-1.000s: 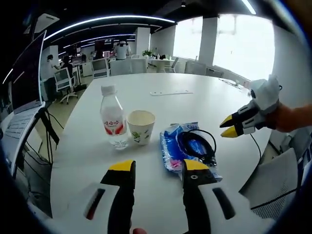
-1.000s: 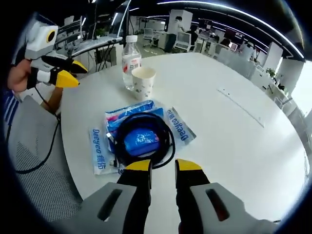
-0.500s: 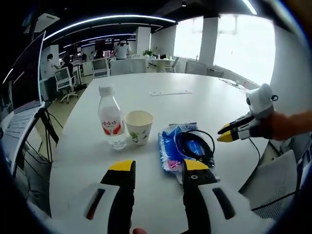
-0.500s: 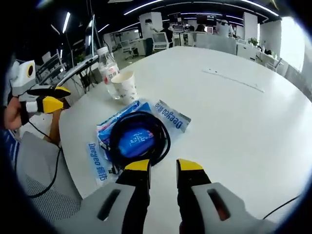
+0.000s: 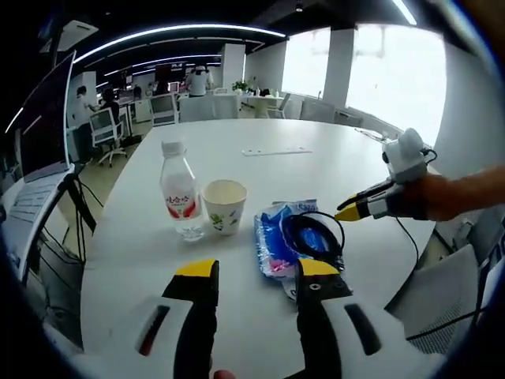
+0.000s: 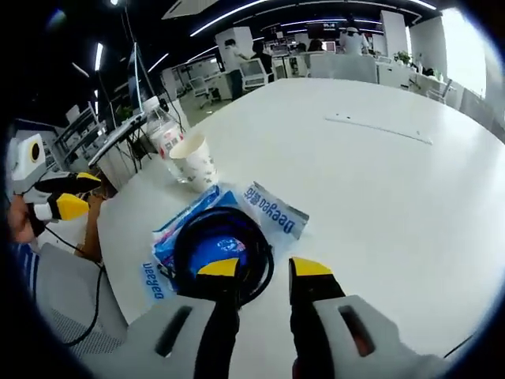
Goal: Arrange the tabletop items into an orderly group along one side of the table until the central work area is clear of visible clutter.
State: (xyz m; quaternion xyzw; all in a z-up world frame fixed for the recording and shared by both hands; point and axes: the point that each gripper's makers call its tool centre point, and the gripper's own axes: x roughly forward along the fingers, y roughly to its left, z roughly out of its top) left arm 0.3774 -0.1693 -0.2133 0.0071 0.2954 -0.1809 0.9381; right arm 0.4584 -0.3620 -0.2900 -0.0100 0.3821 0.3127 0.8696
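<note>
Black cable (image 6: 223, 249) atop blue packet (image 6: 207, 237), table edge (image 6: 110, 260)

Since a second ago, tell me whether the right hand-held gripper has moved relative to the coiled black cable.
Yes. In the left gripper view the right hand-held gripper has closed in on the coiled black cable; its yellow tips now sit at the coil's edge.

black cable (image 6: 223, 251) (coiled) on blue packet (image 6: 207, 237), jaws apart

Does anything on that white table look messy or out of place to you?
Mostly tidy: the water bottle and paper cup stand upright, side by side. The odd bit is the black cable coiled loosely on top of the blue packets, which lie askew. Nothing looks spilled or damaged.
</note>
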